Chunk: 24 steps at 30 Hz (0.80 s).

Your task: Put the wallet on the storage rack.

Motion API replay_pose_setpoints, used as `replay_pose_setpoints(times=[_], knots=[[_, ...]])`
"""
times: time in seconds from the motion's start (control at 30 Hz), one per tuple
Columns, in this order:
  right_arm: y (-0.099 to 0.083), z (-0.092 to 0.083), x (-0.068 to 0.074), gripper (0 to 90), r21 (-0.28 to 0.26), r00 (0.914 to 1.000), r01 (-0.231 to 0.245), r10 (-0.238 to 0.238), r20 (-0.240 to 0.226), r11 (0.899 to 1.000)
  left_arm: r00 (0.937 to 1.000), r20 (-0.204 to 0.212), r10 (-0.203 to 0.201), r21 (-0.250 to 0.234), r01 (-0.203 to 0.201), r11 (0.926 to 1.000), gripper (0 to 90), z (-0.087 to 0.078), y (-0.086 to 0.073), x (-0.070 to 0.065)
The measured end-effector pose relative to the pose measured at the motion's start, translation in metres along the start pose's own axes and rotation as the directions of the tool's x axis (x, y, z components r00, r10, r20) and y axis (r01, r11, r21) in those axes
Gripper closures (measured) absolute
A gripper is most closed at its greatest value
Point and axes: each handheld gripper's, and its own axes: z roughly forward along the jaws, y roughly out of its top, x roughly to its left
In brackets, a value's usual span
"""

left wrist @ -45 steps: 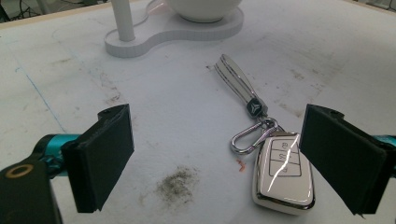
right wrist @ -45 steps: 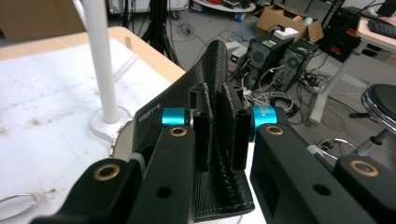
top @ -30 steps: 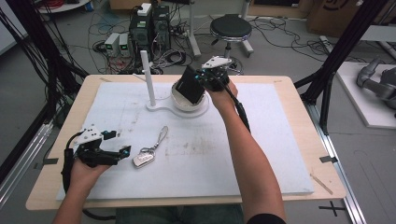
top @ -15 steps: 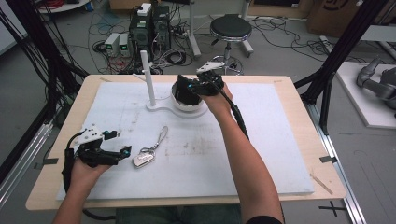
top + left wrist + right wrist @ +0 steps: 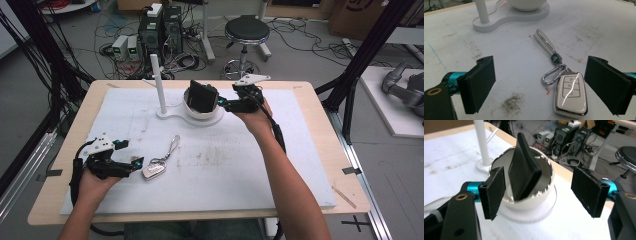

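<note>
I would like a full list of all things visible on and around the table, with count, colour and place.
Car key: 1, white with chrome edge, near left of mat, between the left gripper's open jaws.
Strap: 1, white, clipped to the key.
Bowl: 1, white, on the stand.
Black wallet: 1, leaning tilted in the bowl.
Stand: 1, white, upright post, far centre.
Mat: 1, white, stained, covers the table.
Stool: 1, black, behind the table.
Left gripper: black, open.
Right gripper: black, open, by the bowl.

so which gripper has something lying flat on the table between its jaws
The left gripper: the white car key fob lies flat between its open jaws. The right gripper faces a black wallet standing tilted in the white bowl.
</note>
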Motion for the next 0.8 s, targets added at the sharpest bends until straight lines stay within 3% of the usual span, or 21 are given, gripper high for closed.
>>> replay_pose_setpoints(times=[0.2,0.4,0.8], knots=[[-0.031,-0.036,-0.005,25.4,-0.021,0.9998,-0.017,0.017,0.010,1.000,1.0000,0.008,0.003,-0.006,-0.003,1.0000,10.2,0.003,0.003,-0.001],[-0.056,-0.063,-0.014,25.3,-0.033,0.9971,-0.070,0.071,0.027,0.997,0.9998,0.020,0.008,-0.012,-0.008,0.9999,10.1,0.008,0.005,-0.002],[-0.088,-0.085,-0.006,24.9,-0.047,0.9965,-0.078,0.080,0.025,0.996,0.9993,0.034,0.018,-0.023,-0.017,0.9996,10.1,0.017,0.010,-0.002]])
